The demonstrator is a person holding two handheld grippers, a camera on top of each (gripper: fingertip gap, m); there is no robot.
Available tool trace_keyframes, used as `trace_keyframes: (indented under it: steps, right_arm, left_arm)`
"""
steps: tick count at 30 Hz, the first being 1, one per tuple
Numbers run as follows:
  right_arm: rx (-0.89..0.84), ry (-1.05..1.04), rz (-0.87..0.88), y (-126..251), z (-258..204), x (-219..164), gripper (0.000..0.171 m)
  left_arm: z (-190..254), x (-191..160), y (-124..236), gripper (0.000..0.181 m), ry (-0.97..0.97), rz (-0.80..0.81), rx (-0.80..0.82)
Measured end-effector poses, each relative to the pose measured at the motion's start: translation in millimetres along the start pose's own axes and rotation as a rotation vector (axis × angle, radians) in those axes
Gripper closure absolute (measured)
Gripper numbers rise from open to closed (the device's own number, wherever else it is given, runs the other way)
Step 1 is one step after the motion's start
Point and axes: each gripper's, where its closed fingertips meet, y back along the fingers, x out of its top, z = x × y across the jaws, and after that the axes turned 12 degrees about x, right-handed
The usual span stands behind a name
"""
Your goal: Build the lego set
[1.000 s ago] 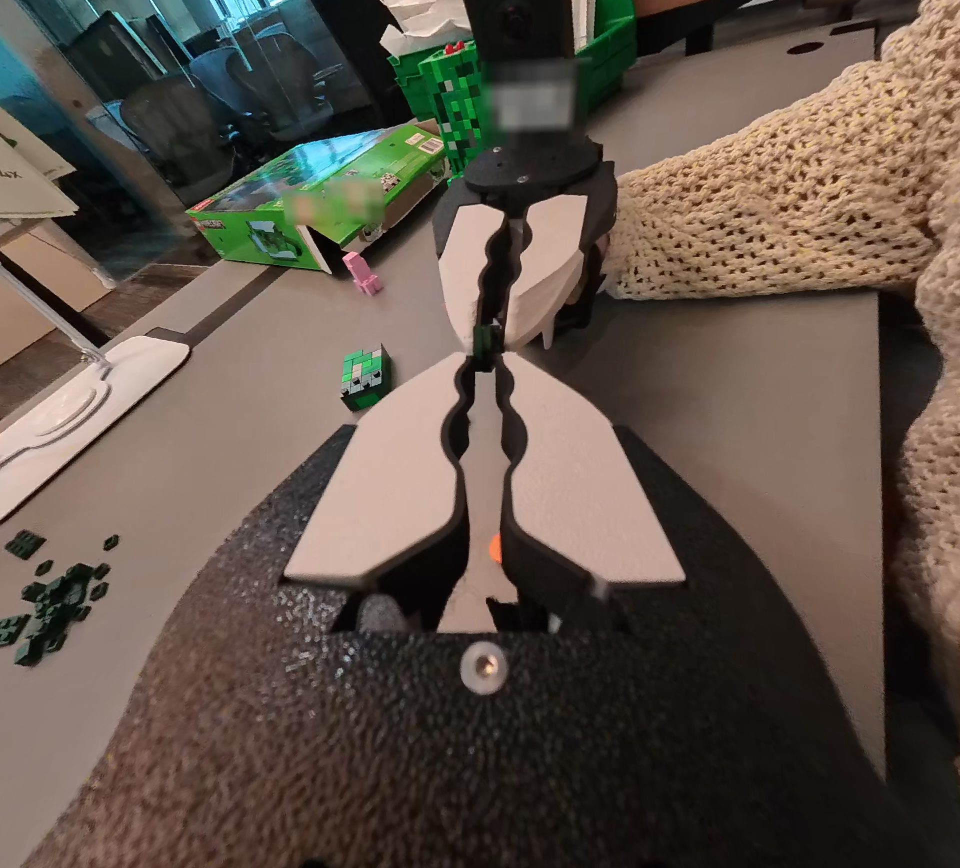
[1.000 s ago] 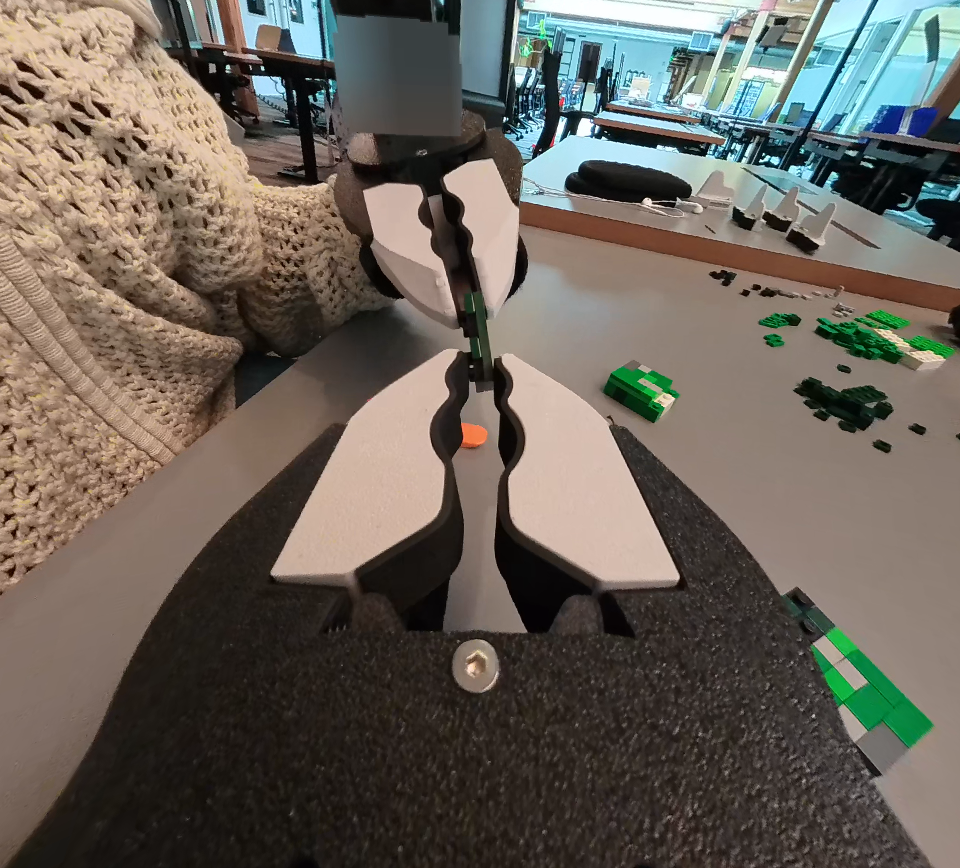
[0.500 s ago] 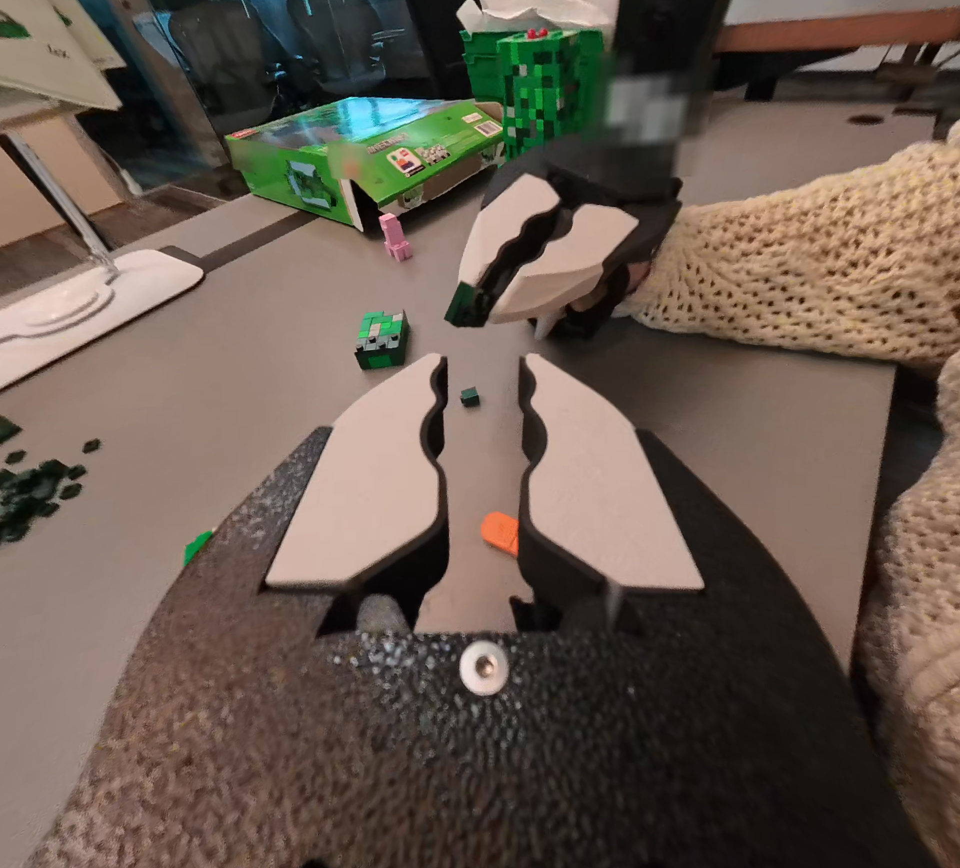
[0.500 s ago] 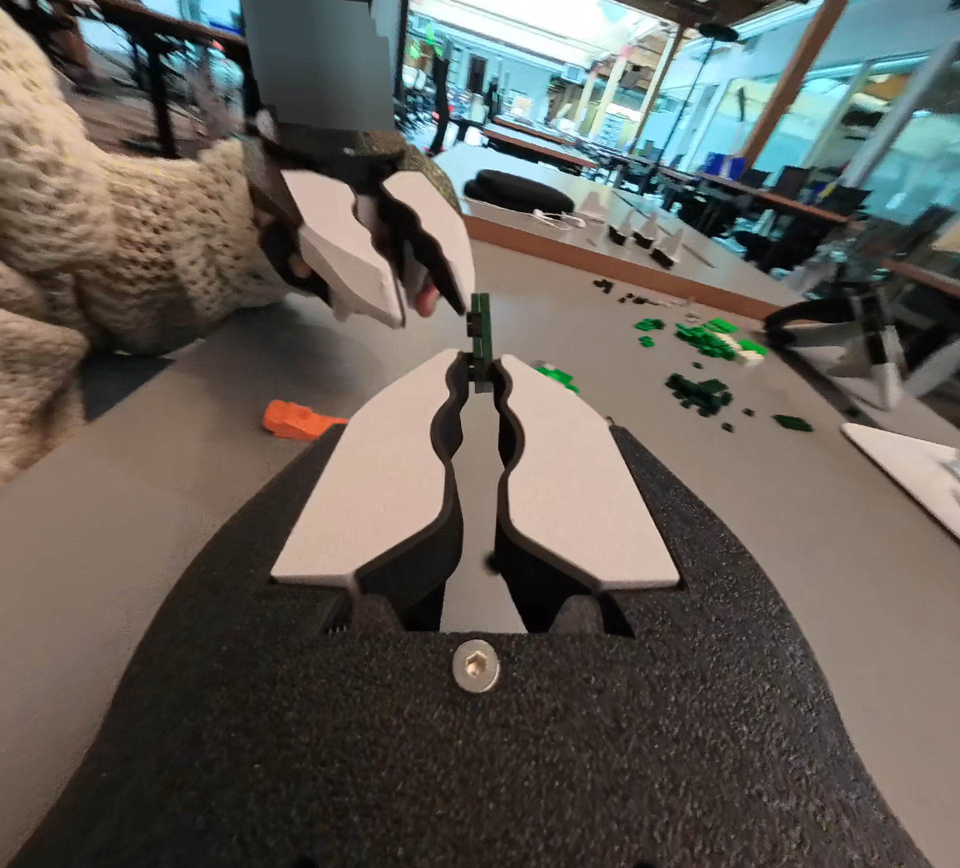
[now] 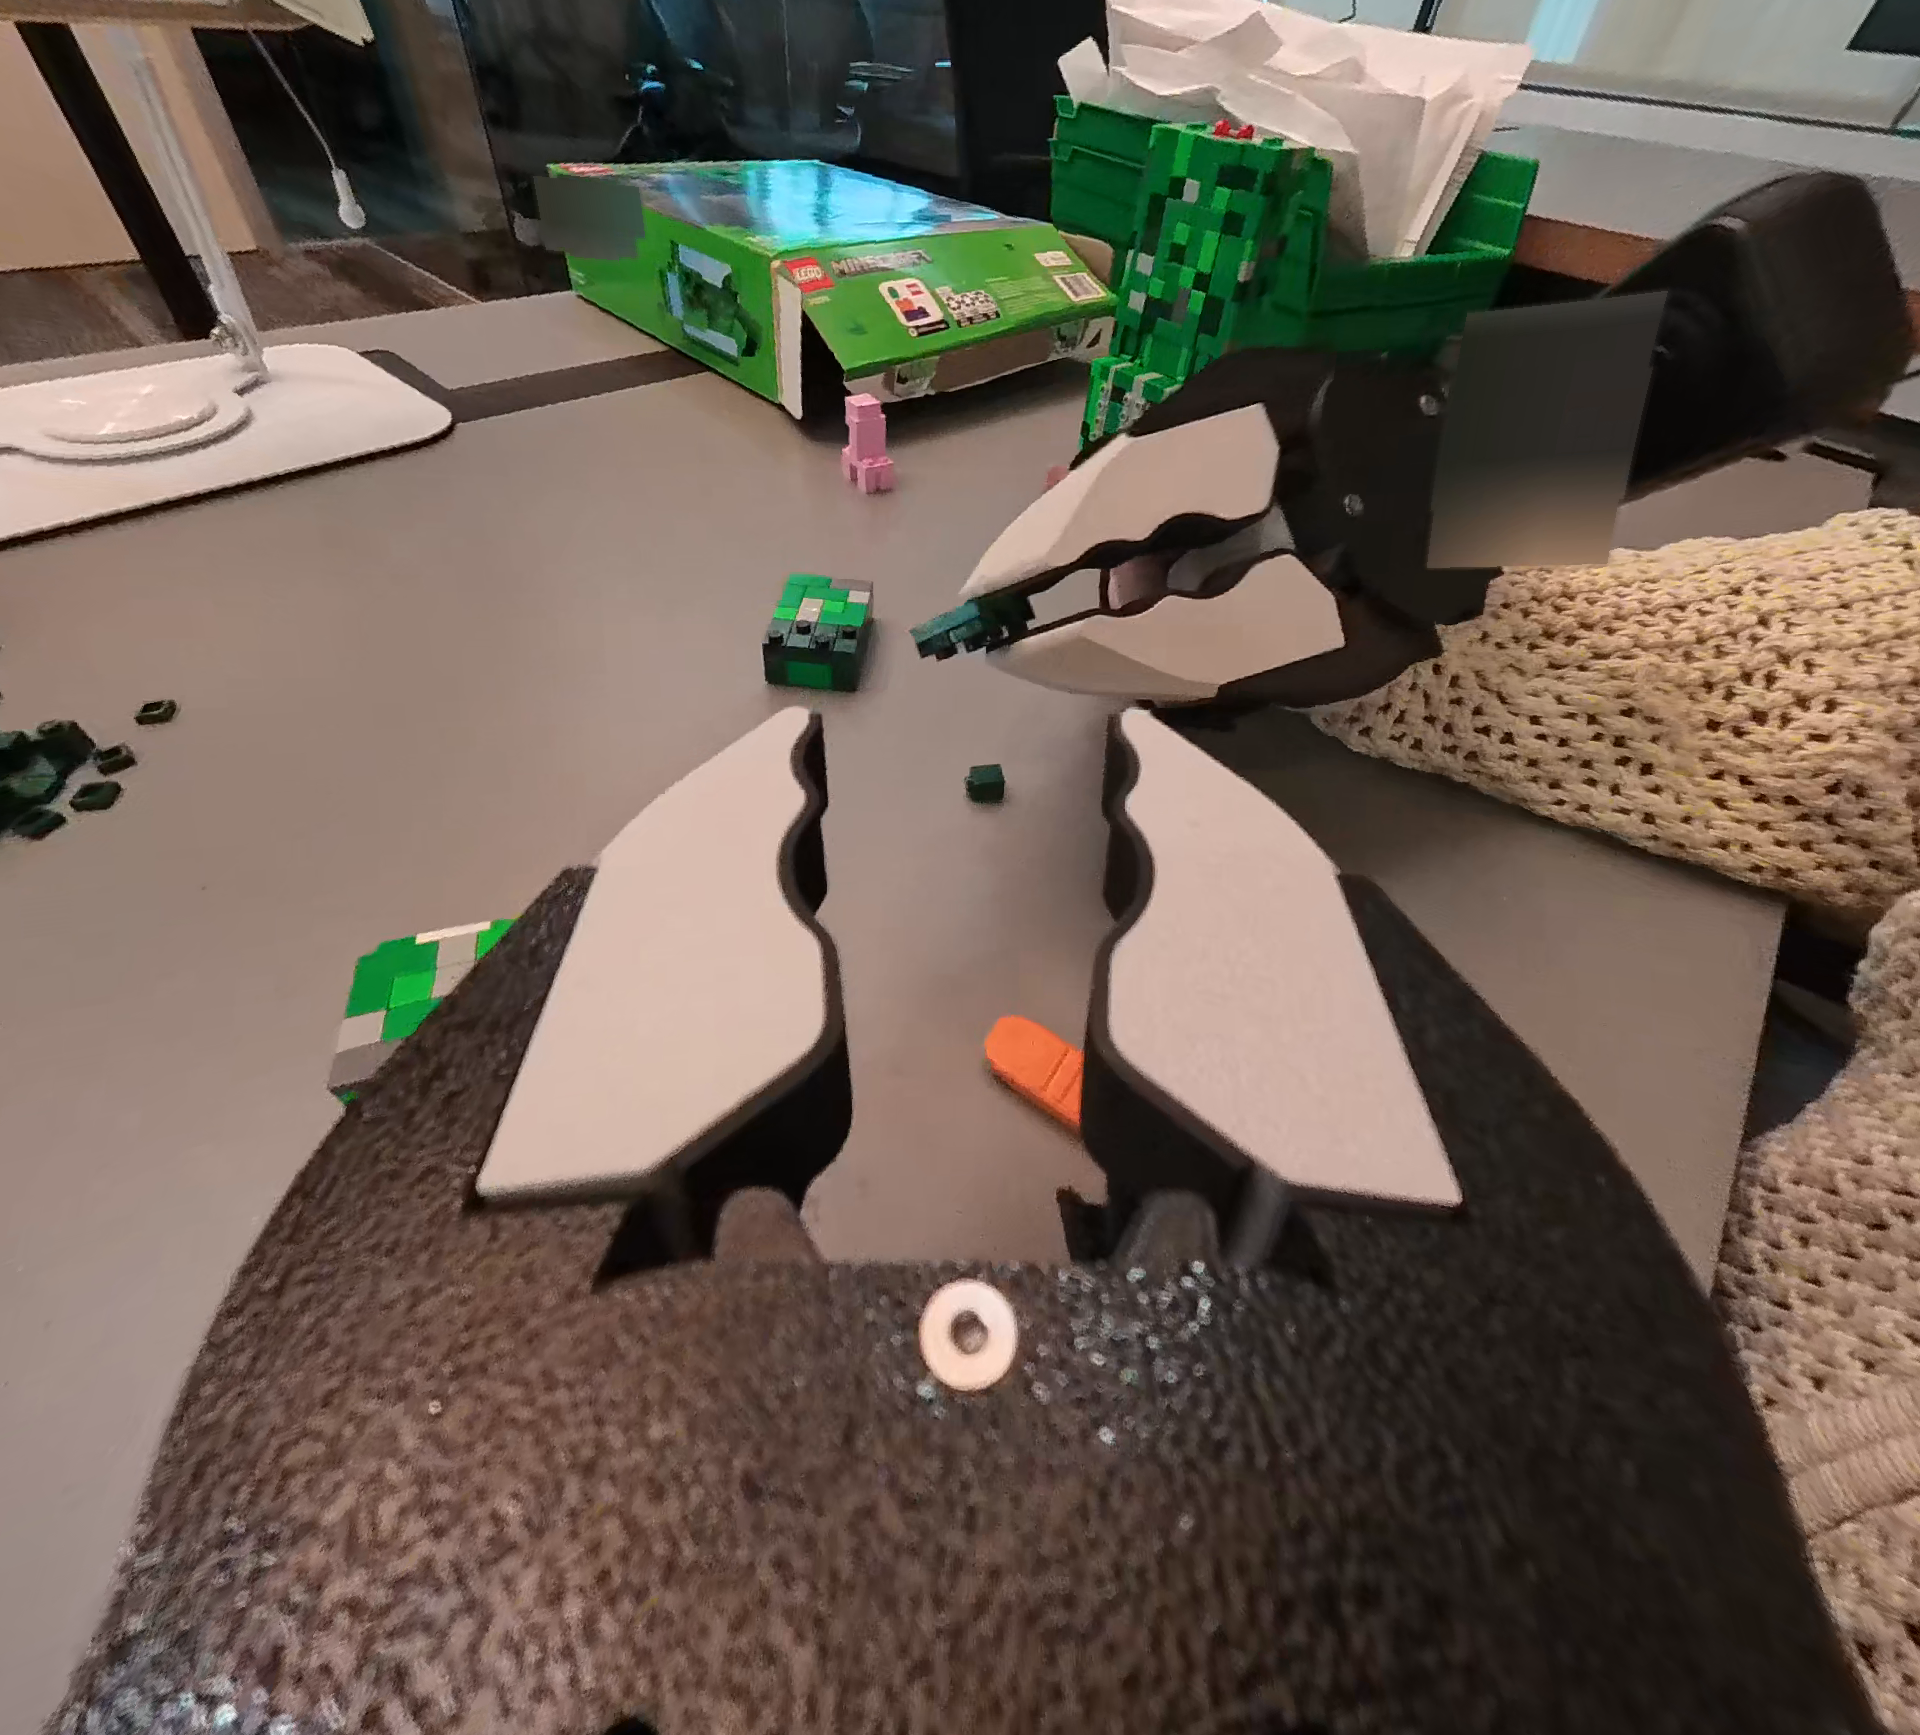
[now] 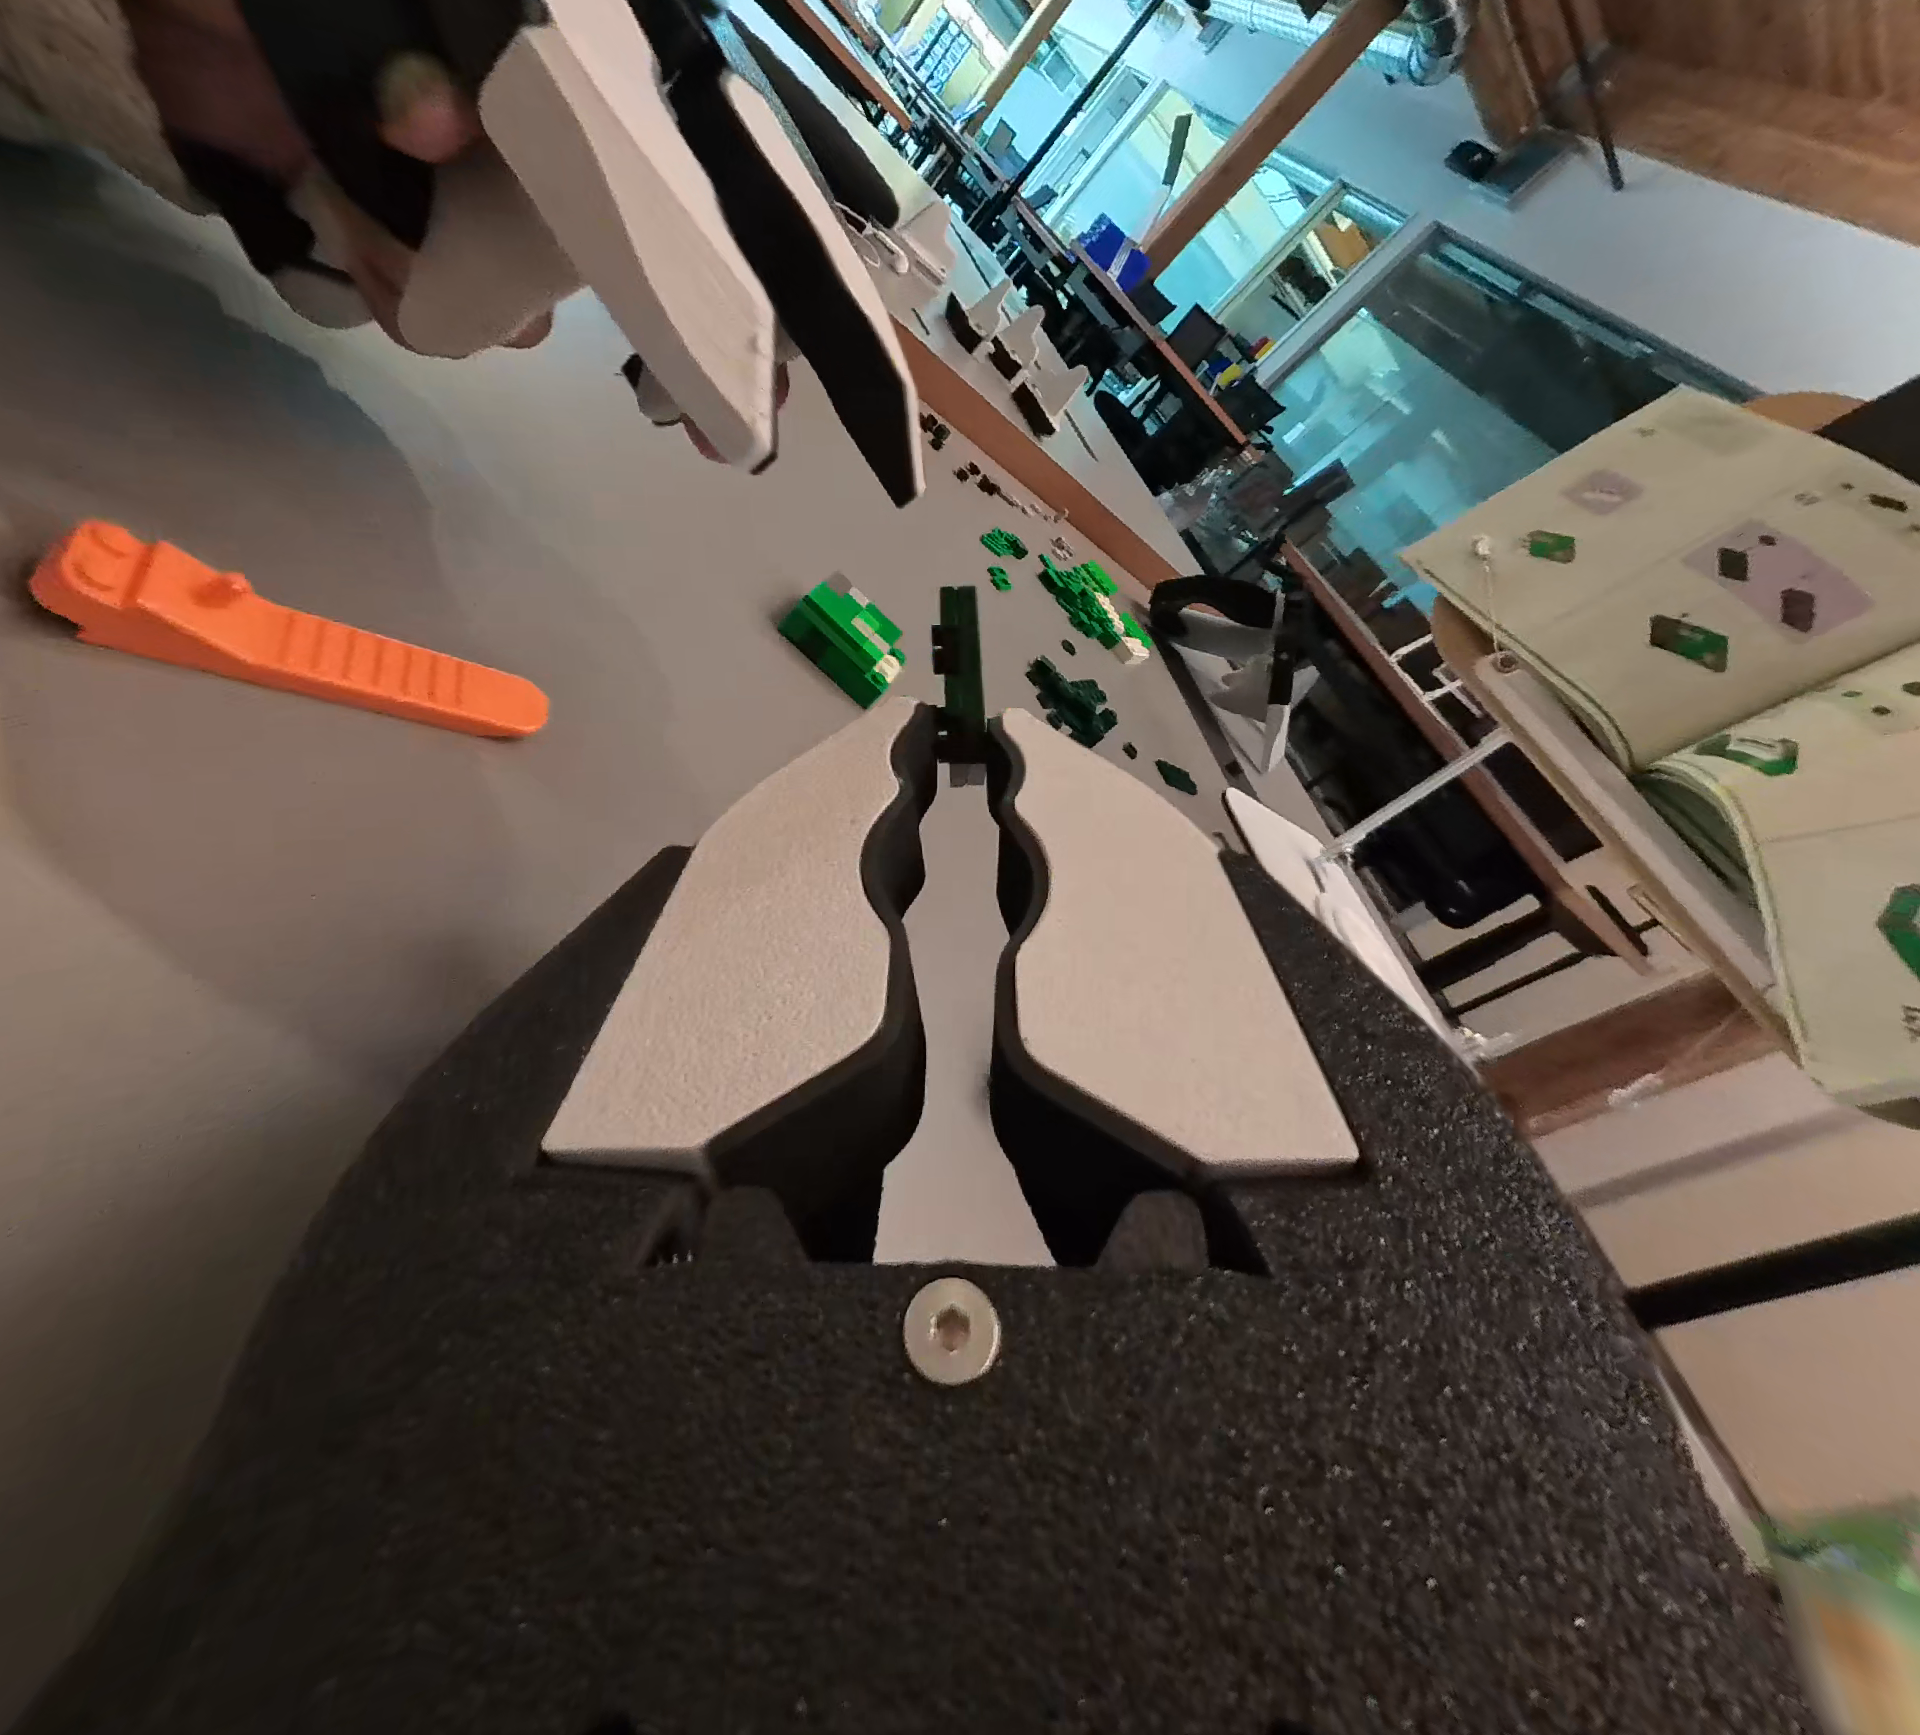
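My right gripper (image 6: pixel 958 729) is shut on a thin dark green plate piece (image 6: pixel 958 657) that sticks out past its fingertips. In the left wrist view the right gripper (image 5: pixel 987 636) lies on its side at the right, above the table, with the plate piece (image 5: pixel 961 631) at its tip. My left gripper (image 5: pixel 961 729) is open and empty; it also shows at the top left of the right wrist view (image 6: pixel 826 470). A small dark green brick (image 5: pixel 983 782) lies on the grey table between the left fingertips. A small green block (image 5: pixel 821 643) sits just beyond.
An orange brick separator (image 5: pixel 1039 1067) lies under my left gripper. A flat green panel (image 5: pixel 416 989) lies to the left. A pink figure (image 5: pixel 868 446), the green box (image 5: pixel 821 283) and a green block figure (image 5: pixel 1195 272) stand behind. Loose green pieces (image 6: pixel 1081 605) and an open booklet (image 6: pixel 1714 646) are to the right.
Both grippers held the plate piece together; my left gripper has let go, opened and drawn back. A small dark green brick now lies on the table. My right gripper rolled sideways with the piece.
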Motion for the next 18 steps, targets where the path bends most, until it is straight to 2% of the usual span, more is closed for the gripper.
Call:
trace_keyframes:
  steps: [12,18]
  right_arm:
    - [-0.005,0.176,-0.074,-4.6,-9.3,-0.3,0.163]
    - [-0.027,0.22,-0.066,-3.2,-9.0,4.5,0.163]
  left_arm:
    - [6.8,-18.4,-5.9,0.124,0.037,-0.089,-0.045]
    - [9.6,-15.9,-5.2,0.125,0.079,-0.088,-0.073]
